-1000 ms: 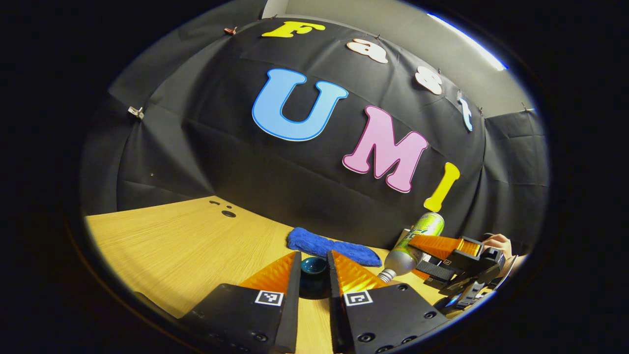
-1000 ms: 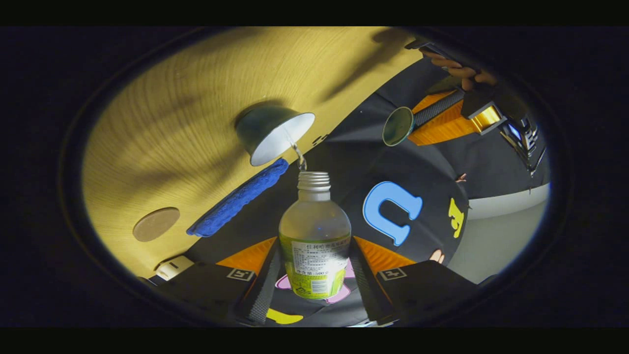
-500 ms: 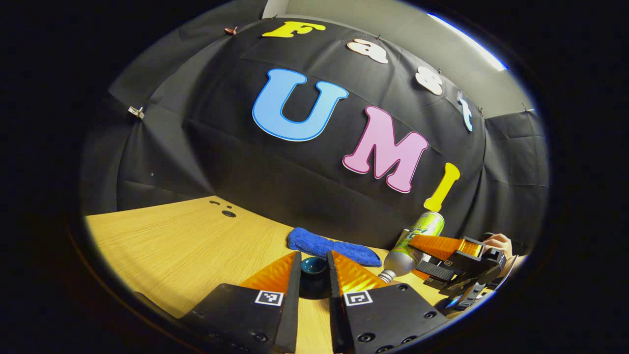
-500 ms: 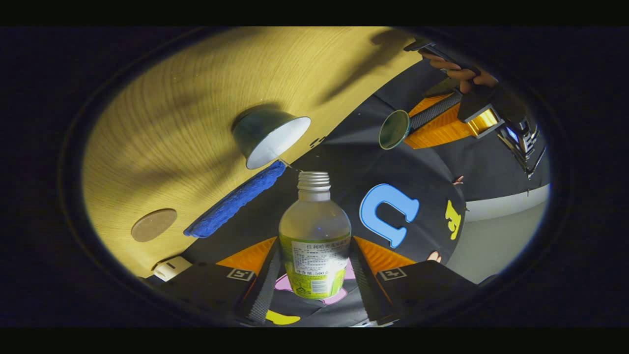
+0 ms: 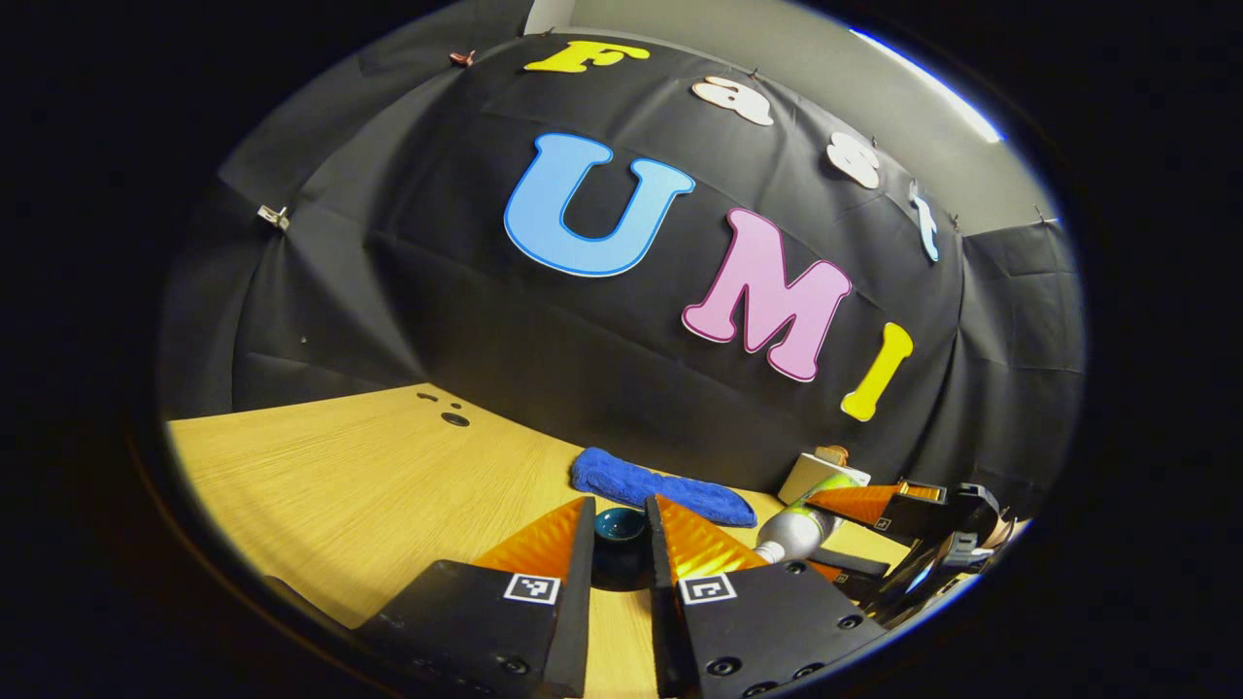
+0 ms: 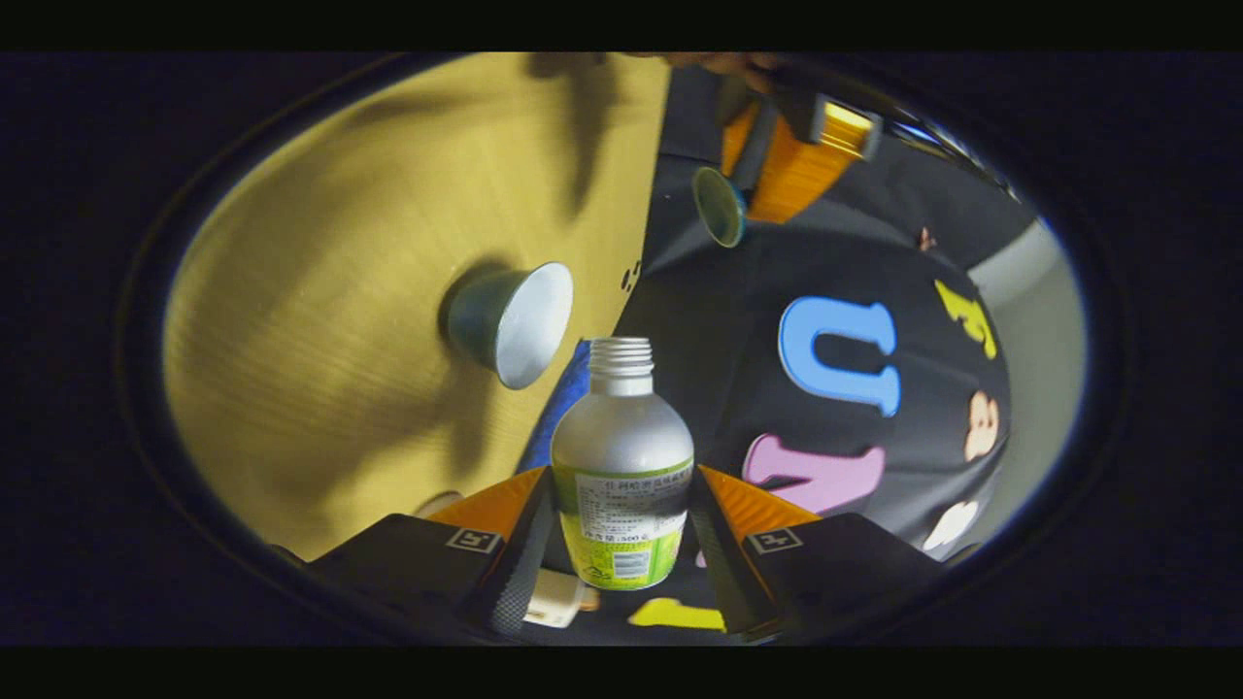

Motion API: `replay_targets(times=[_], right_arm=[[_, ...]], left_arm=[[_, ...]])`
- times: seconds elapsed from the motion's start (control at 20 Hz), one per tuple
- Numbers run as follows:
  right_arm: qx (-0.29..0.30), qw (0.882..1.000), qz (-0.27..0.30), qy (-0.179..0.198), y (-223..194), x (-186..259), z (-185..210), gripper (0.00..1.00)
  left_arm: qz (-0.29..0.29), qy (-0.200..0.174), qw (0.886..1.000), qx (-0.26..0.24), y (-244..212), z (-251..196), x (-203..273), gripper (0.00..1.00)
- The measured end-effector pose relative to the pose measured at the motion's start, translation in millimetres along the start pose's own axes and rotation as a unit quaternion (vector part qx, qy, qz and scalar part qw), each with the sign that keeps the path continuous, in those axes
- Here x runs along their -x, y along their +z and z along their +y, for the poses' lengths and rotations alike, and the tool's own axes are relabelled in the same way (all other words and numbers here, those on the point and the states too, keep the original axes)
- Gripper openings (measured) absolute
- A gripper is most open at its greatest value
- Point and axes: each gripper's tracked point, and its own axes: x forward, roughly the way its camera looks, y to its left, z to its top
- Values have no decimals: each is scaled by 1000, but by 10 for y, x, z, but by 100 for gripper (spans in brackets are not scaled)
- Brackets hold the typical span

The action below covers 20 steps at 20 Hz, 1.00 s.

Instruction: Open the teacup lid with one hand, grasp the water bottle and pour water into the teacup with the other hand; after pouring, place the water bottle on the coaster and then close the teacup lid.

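Beside teacup (image 6: 510,320), tilted bottle-holding right hand-held gripper (image 6: 621,529)

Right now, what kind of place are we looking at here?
Most likely a staged recording booth, not a home kitchen: a black cloth wall hangs behind a bare wooden table, and handheld tongs grip the props, the left tongs on a teacup lid, the right tongs on a water bottle.

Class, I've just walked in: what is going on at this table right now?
A person works two handheld grippers. The right gripper clamps a water bottle, uncapped, its mouth near an open teacup on the wooden table; no stream shows. The left gripper holds the teacup lid off the cup. A blue cloth lies by the wall.
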Motion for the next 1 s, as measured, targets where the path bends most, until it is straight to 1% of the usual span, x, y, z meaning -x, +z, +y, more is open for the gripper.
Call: replay_targets(times=[0.05,0.1,0.15,0.2,0.25,0.3,0.35,0.4,0.45,0.5,0.55,0.6,0.75,0.8,0.9,0.95,1.0], right_arm=[[-45,999,1,10,28,-33,31,76],[-94,995,2,19,49,-41,77,76],[-145,989,4,27,50,-58,93,76],[-200,979,4,35,43,-68,102,75],[-260,965,3,42,51,-53,136,77],[-322,945,-2,52,68,-32,176,77],[-384,921,-8,62,72,-20,184,77],[-444,893,-14,70,72,-13,186,77],[-492,868,-20,64,43,-5,148,77],[-536,841,-31,66,57,4,51,77],[-573,817,-35,57,-7,19,-10,77],[-598,800,-35,45,-95,22,-66,77],[-637,770,-33,8,-473,24,-238,77],[-655,755,-35,0,-597,37,-272,77],[-693,720,-35,-11,-828,23,-288,77],[-709,705,-31,-16,-934,25,-272,77],[-721,692,-26,-20,-1047,1,-248,77]], left_arm=[[0,-1,1000,0,5,-8,5,30],[0,-2,1000,-1,-2,-19,-1,30],[1,-2,1000,-1,6,-31,5,30],[1,-3,1000,-1,-2,-38,-3,30],[1,-4,1000,1,7,-44,-4,30],[2,-5,1000,3,-8,-54,-6,30],[2,-5,1000,3,-9,-58,-7,30],[3,-6,1000,3,-21,-63,-9,30],[3,-6,1000,3,-22,-65,-13,30],[4,-6,1000,3,-26,-69,-15,30],[4,-5,1000,3,-27,-65,-12,30],[5,-5,1000,3,-32,-65,-17,30],[6,-5,1000,2,-41,-67,-20,30],[7,-6,1000,2,-49,-78,-25,30],[10,-7,1000,0,-73,-96,-32,30],[11,-7,1000,-1,-72,-100,-33,30],[11,-8,1000,-1,-76,-109,-34,30]])
